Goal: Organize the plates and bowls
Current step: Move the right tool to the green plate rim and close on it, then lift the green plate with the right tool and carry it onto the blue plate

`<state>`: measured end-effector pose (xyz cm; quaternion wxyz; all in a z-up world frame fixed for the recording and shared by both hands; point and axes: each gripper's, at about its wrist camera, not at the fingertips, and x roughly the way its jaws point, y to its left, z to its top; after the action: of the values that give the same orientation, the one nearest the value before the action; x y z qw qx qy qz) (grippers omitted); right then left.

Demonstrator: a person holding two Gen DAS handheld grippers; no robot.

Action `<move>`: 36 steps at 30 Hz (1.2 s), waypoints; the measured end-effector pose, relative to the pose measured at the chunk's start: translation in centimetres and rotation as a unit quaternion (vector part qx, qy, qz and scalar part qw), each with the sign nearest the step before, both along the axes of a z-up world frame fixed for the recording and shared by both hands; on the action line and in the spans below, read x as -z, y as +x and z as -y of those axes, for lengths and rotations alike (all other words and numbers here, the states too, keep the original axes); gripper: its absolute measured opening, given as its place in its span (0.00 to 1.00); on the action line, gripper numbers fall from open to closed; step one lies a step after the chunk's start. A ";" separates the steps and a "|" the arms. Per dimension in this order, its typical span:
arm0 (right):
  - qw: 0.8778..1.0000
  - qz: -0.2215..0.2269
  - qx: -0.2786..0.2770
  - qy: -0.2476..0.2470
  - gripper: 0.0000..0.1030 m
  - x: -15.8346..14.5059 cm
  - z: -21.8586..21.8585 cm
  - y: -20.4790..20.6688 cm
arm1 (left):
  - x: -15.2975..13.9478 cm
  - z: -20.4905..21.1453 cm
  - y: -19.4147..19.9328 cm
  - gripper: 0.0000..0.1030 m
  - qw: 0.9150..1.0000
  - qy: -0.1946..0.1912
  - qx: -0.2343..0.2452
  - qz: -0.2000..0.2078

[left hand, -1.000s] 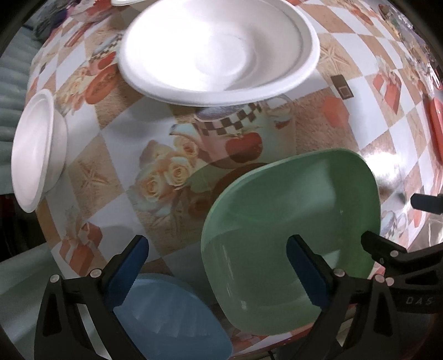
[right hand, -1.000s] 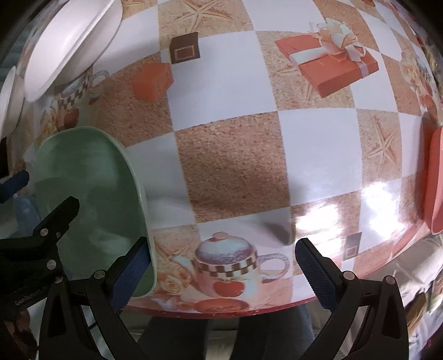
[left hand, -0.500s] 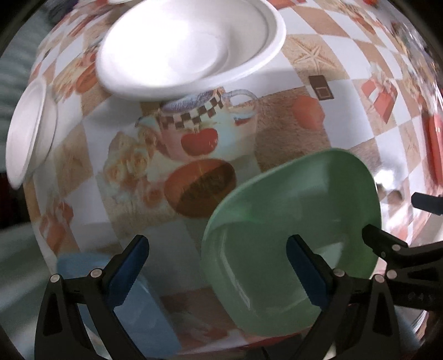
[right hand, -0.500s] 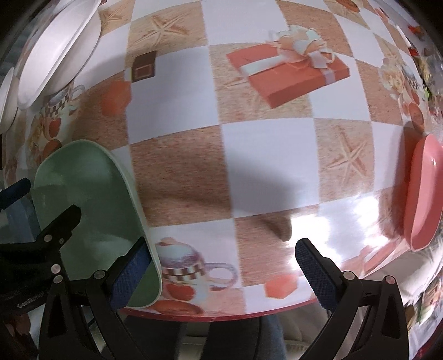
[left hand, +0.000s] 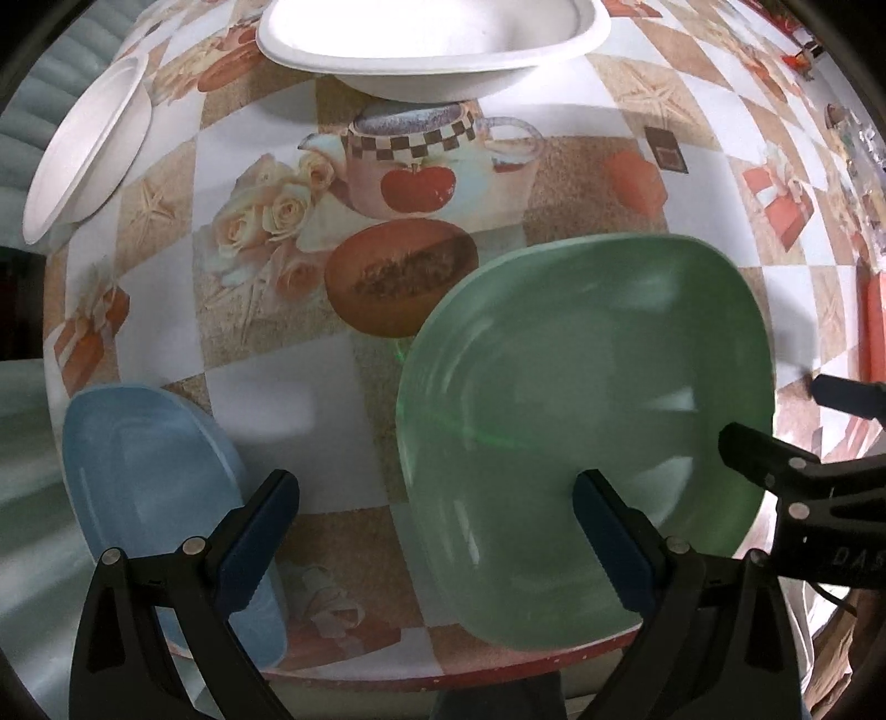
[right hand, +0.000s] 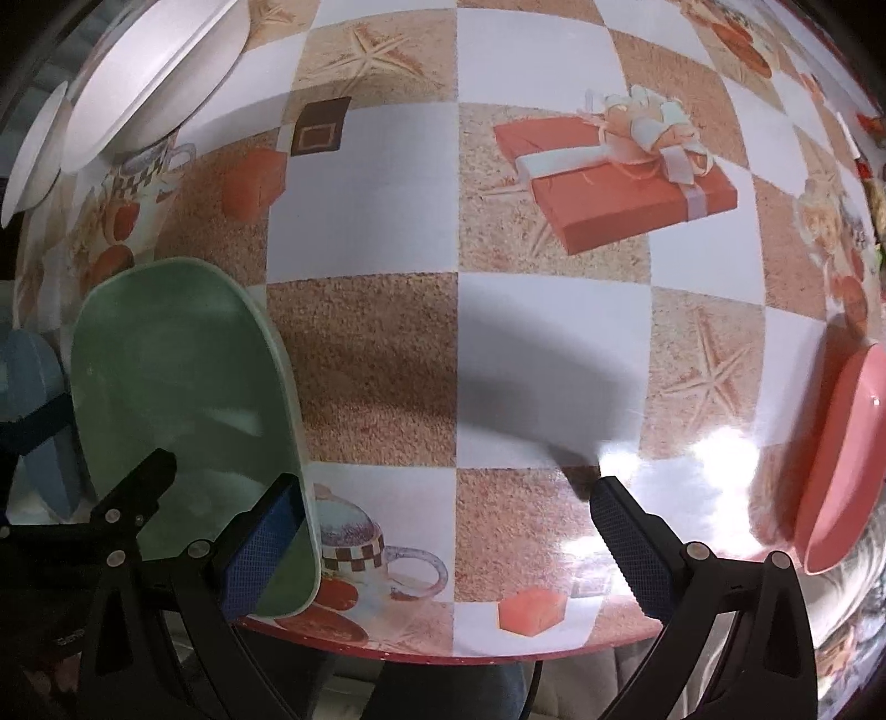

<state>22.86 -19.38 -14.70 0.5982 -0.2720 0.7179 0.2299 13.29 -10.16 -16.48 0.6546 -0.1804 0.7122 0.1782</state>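
Since a second ago the left gripper (left hand: 434,531) has drawn back toward the table's near edge, so the blue plate (left hand: 160,498) shows more fully under its left finger and the big white bowl (left hand: 432,44) sits farther ahead. Its jaws stand wide apart and hold nothing; the green plate (left hand: 587,437) lies flat under its right finger, at the rim of the patterned table (left hand: 277,360). A smaller white bowl (left hand: 88,149) lies far ahead to its left. The right gripper (right hand: 443,526) is likewise spread and empty, its left finger over the green plate's edge, with a red plate (right hand: 841,459) off to its right.
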 end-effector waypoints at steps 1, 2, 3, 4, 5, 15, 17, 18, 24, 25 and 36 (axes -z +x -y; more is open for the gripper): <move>1.000 0.000 0.000 0.001 1.00 -0.1 0.0 0.1 | 0.2 0.0 0.0 1.00 1.000 0.002 -0.001 -0.001; 1.000 -0.002 0.000 0.003 1.00 0.3 0.4 -0.5 | 0.3 0.0 0.1 1.00 1.000 0.001 -0.001 0.000; 1.000 -0.001 0.000 0.004 1.00 0.3 0.3 -0.6 | 0.1 -0.5 -0.8 1.00 1.000 0.001 0.000 0.002; 1.000 0.000 0.001 0.005 1.00 0.3 0.3 -0.6 | 0.2 -1.0 -1.2 1.00 1.000 0.000 0.000 0.003; 1.000 0.002 0.004 0.007 1.00 0.0 0.5 -0.6 | 0.5 -1.0 -1.0 1.00 1.000 -0.005 -0.002 0.002; 1.000 0.000 -0.014 0.010 0.84 -0.9 0.7 -0.2 | 2.2 -2.7 -1.0 0.90 0.998 -0.043 -0.037 -0.008; 0.999 -0.001 -0.030 0.028 0.57 -1.6 0.2 -1.1 | 1.8 -2.4 -1.6 0.80 0.999 -0.039 -0.026 0.002; 0.999 -0.005 -0.035 0.037 0.49 -1.8 0.0 -1.4 | 1.6 -2.2 -1.7 0.71 0.999 -0.039 -0.020 0.005; 0.996 -0.048 -0.013 0.068 0.08 -2.0 -0.6 -1.9 | 1.2 -1.6 -0.8 0.25 0.999 -0.042 -0.008 0.018; 0.997 -0.049 -0.011 0.065 0.08 -2.1 -0.5 -1.8 | 1.4 -2.0 -1.0 0.20 0.999 -0.046 -0.015 0.015; 0.996 -0.037 -0.013 0.080 0.07 -7.8 -2.1 -1.9 | -4.2 -3.3 -1.1 0.17 0.998 -0.022 -0.014 0.062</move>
<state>20.98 -17.31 -6.89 0.5882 -0.2238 0.7151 0.3043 12.17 -6.89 -12.29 0.6904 -0.2156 0.6718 0.1598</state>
